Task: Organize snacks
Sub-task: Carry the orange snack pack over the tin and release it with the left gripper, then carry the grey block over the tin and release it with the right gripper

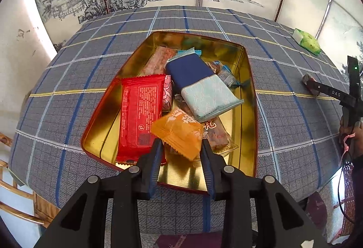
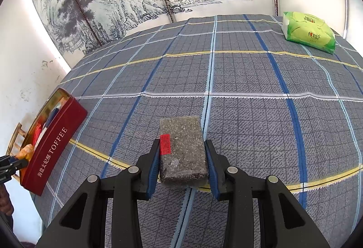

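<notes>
A red tin with a gold inside (image 1: 248, 111) sits on the plaid cloth and holds several snack packets: a red one (image 1: 138, 114), a blue and pale one (image 1: 199, 83), others beneath. My left gripper (image 1: 181, 146) is shut on an orange packet (image 1: 179, 132) over the tin's near end. My right gripper (image 2: 182, 146) is shut on a dark grey bar with a red label (image 2: 183, 152), low over the cloth. The tin also shows at the left of the right wrist view (image 2: 54, 146).
A green tissue pack (image 2: 308, 31) lies at the table's far right, also in the left wrist view (image 1: 306, 41). A painted screen stands behind the table. A bamboo chair (image 1: 13, 191) is at the near left.
</notes>
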A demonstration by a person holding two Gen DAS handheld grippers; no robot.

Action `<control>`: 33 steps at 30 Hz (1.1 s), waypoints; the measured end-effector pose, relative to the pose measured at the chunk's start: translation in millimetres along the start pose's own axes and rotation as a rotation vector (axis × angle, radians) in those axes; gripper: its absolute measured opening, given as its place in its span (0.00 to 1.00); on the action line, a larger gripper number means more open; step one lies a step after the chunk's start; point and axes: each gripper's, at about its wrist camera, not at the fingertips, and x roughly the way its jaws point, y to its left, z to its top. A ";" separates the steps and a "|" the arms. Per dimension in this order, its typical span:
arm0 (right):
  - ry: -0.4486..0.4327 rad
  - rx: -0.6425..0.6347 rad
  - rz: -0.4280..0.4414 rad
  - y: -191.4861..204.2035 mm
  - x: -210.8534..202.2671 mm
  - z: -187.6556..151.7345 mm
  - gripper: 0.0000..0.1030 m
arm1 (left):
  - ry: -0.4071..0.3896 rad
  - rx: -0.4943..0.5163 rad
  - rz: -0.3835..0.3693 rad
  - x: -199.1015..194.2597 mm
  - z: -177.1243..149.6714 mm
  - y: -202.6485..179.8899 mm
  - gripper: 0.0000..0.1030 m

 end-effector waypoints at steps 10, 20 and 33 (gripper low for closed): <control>0.005 -0.013 -0.011 -1.5 0.5 -4.8 0.37 | -0.061 0.049 0.074 -13.6 -1.8 -5.6 0.50; 0.022 0.024 0.029 0.0 -9.2 -12.4 0.37 | -0.092 0.085 0.119 -18.0 -2.4 -13.9 0.62; 0.028 0.068 0.147 24.6 -29.2 -27.9 0.37 | -0.102 0.096 0.147 -17.8 -3.9 -15.6 0.73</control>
